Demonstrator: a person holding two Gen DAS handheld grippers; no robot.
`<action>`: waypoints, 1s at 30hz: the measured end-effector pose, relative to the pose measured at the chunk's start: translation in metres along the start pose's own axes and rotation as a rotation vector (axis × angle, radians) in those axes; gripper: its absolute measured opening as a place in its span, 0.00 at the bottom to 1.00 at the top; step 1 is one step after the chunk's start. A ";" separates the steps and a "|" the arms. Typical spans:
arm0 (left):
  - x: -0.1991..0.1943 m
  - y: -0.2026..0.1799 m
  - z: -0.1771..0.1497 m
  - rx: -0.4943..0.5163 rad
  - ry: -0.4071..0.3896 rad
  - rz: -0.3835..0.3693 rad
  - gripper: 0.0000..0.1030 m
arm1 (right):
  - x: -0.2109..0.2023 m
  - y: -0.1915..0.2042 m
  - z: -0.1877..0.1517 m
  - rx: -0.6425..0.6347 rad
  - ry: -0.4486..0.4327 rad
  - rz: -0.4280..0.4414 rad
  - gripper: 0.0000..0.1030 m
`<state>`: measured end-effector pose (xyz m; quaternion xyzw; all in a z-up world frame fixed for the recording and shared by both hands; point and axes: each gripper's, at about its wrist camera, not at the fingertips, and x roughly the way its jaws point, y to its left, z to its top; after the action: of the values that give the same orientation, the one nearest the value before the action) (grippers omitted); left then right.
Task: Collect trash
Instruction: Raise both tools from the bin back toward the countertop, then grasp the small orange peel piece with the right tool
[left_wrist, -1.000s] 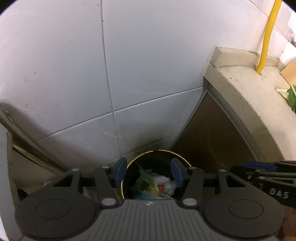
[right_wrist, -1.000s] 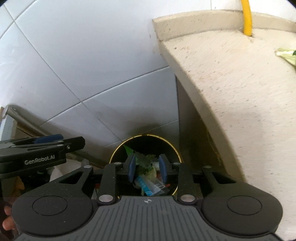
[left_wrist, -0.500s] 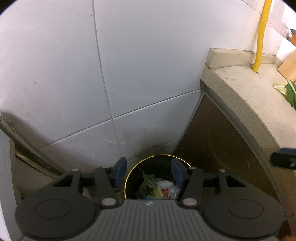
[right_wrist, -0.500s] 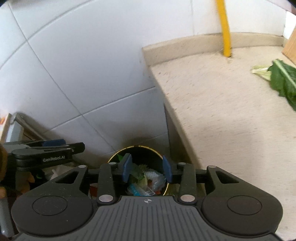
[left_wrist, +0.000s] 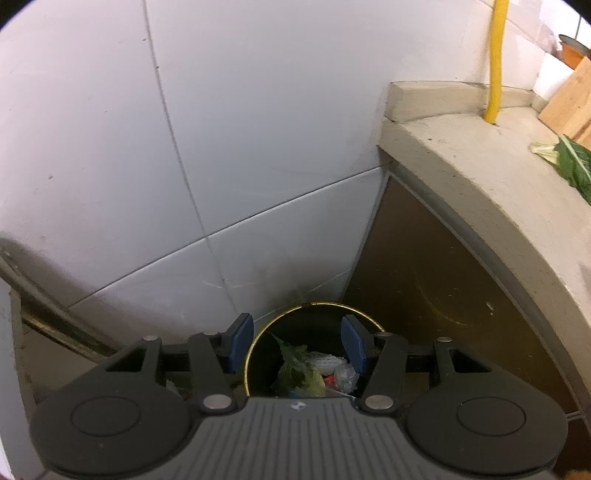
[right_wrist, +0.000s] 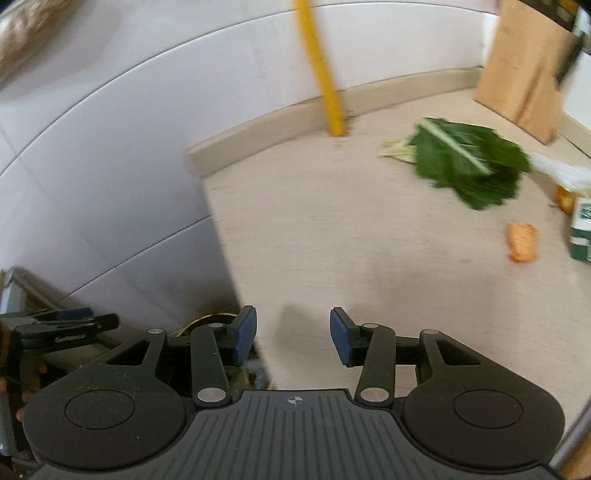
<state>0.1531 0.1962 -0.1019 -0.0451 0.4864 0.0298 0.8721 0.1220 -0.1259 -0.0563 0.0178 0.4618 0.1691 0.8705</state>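
Down in the corner where the tiled wall (left_wrist: 221, 147) meets the counter (left_wrist: 480, 177), the left gripper (left_wrist: 297, 345) is hanging over the trash bin (left_wrist: 314, 305), its jaws standing apart with nothing between them. Seen past the blue pads, the gold-rimmed bin is holding a green leaf scrap, crumpled plastic and something red, so part of the trash is already collected. Pointing steeply down at the opening, this gripper seems to be waiting there rather than working. On the counter's far end a leafy green (left_wrist: 570, 164) is lying near a wooden board (left_wrist: 569, 99), beside the yellow pipe (left_wrist: 495, 59).

Over the counter's near edge, the right wrist view is showing the right gripper (right_wrist: 293, 334) with its jaws opening and empty, only bare countertop (right_wrist: 332, 236) showing between them. That widening fits a reach for the next piece. Ahead to the right, the blurred leafy green (right_wrist: 469, 166) is lying flat on the counter, with an orange scrap (right_wrist: 521, 242) nearer and a green-and-white carton (right_wrist: 580, 232) at the frame's edge. The bin's rim (right_wrist: 207, 318) is peeking out below the counter edge at lower left, close enough for a short carry, with the left gripper visible beside it.
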 end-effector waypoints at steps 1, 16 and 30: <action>0.000 -0.001 0.000 0.002 -0.001 -0.001 0.45 | -0.001 -0.006 -0.001 0.010 -0.002 -0.005 0.51; -0.028 -0.070 0.037 0.027 -0.059 -0.178 0.46 | -0.032 -0.095 0.012 0.068 -0.066 -0.119 0.60; -0.034 -0.203 0.091 0.212 -0.110 -0.360 0.51 | -0.027 -0.167 0.021 0.164 -0.104 -0.149 0.63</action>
<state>0.2321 0.0036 -0.0156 -0.0377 0.4224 -0.1753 0.8885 0.1716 -0.2892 -0.0538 0.0633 0.4281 0.0642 0.8992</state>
